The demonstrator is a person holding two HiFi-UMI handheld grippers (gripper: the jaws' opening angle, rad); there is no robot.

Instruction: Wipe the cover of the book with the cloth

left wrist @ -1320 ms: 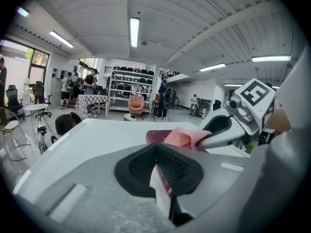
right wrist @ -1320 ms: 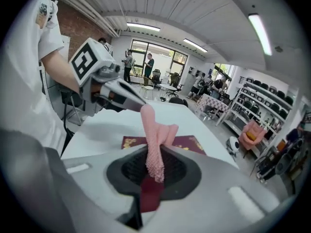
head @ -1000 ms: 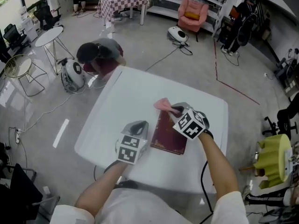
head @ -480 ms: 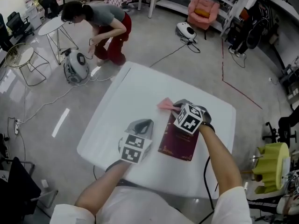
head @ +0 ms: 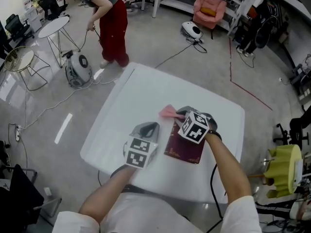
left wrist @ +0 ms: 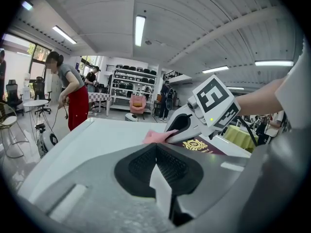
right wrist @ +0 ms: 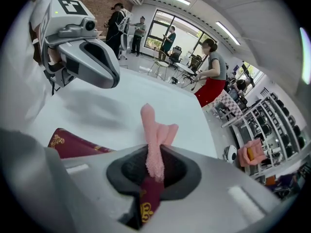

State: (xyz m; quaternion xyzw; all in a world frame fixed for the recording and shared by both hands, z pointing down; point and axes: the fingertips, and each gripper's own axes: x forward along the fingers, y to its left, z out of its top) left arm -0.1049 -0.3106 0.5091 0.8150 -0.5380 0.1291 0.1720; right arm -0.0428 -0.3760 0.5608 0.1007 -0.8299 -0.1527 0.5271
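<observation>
Pinches pink cloth (head: 168,112) in R gripper (head: 181,114) at far edge of maroon book (head: 182,149) on white table (head: 136,91). Keeps L gripper (head: 148,127) closed on nothing, just beside book. Risks sliding book during wipe w/ no pin-down from L.

A white table (head: 146,98) bears one maroon book (head: 183,148), lying flat.

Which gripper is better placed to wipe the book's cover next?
Right. The right gripper is shut on the pink cloth, directly over the maroon book. The left gripper is shut on nothing and sits beside the book, over the white table.
</observation>
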